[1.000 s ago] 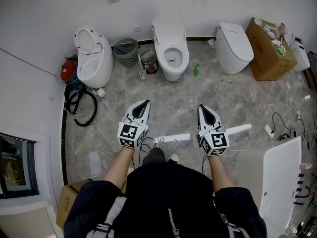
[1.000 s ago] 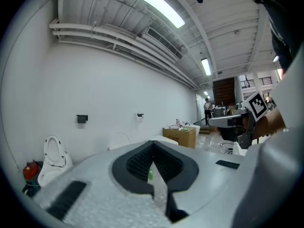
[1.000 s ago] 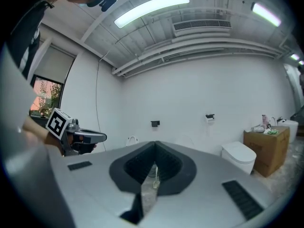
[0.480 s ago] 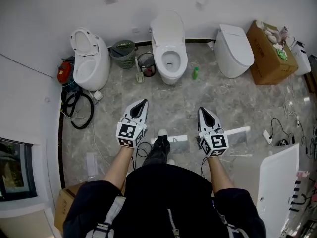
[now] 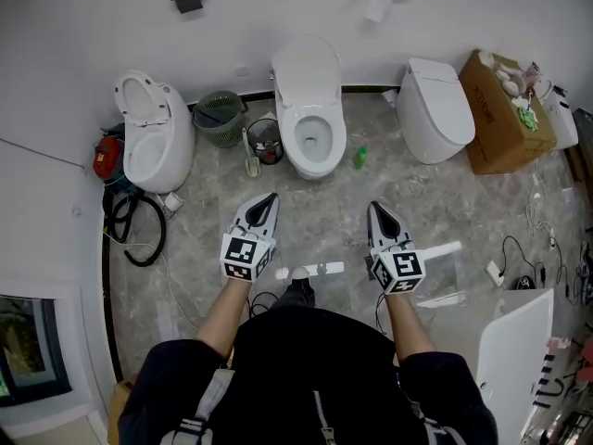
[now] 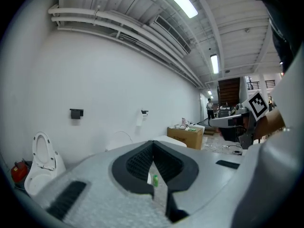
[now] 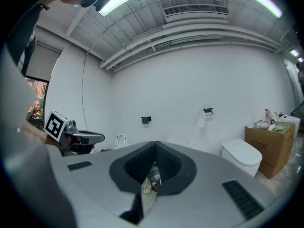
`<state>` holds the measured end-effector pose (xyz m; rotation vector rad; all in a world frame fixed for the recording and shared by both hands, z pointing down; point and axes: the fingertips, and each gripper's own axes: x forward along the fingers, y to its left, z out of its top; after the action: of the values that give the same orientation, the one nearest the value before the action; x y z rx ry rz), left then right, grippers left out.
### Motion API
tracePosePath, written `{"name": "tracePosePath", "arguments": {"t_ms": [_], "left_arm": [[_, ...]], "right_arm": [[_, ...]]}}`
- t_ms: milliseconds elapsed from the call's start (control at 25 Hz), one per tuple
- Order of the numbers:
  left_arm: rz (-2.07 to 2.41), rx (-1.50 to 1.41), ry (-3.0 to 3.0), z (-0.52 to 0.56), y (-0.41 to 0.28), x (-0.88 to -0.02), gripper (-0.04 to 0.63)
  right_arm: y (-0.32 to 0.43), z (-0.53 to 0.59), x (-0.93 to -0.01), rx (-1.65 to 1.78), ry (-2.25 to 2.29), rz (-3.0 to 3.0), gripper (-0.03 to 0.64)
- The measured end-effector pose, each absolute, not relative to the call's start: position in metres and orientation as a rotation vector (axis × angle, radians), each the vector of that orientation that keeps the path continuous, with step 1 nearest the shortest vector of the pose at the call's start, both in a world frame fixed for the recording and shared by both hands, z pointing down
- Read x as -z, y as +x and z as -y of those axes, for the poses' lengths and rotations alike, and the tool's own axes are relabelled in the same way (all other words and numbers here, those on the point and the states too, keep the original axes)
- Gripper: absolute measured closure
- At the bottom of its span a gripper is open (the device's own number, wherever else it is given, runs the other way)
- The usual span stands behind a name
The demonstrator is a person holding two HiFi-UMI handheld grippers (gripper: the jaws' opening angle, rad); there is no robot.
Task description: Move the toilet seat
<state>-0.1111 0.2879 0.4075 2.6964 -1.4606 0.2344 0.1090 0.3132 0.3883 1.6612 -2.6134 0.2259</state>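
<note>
Toilet seat [image 5: 290, 143] beyond left tongs [image 5: 271, 196], right tongs [image 5: 375, 206]

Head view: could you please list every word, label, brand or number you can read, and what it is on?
Nothing is readable.
Dark print on the cardboard box: too small to read.
Label on the green bottle: too small.
Cubes on the left gripper and right gripper: square markers, no words.

Left tool [image 5: 270, 198] and right tool [image 5: 375, 208] were held out ahead of torso, side by side, well apart, both pointed forward and near level. Jaws together on both, nothing between. Left forearm [image 5: 222, 311] and right forearm [image 5: 401, 318] were bare and extended. Marker cubes faced up.
</note>
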Motion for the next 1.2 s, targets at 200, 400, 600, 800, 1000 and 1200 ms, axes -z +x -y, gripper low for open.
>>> {"name": "tracePosePath", "arguments": {"t_ms": [200,400,600,800,1000,1200], "left_arm": [[1.445,-0.231,2.698,-0.220,-0.121,-0.407,0.589],[1.418,-0.243,2.684,-0.169,-0.116,-0.415,0.589],[1.421,-0.255,2.661,-0.116,-0.096,-0.425,0.589],[1.491,-0.285,2.607,-0.051,-0.083,-0.436,0.589],[1.588,-0.299,2.521,0.016,-0.072,-0.435,0.589],[1.681,-0.273,2.438,0.065,-0.062,-0.432,0.589]], "right_arm": [[0.097,-0.245,-0.382,-0.209,1.679,2.606,0.614],[0.095,-0.196,-0.392,-0.235,1.661,2.592,0.614],[0.105,-0.136,-0.409,-0.265,1.621,2.603,0.614],[0.114,-0.055,-0.418,-0.270,1.536,2.657,0.614],[0.126,0.029,-0.414,-0.271,1.416,2.709,0.614],[0.131,0.097,-0.413,-0.264,1.303,2.733,0.614]]}}
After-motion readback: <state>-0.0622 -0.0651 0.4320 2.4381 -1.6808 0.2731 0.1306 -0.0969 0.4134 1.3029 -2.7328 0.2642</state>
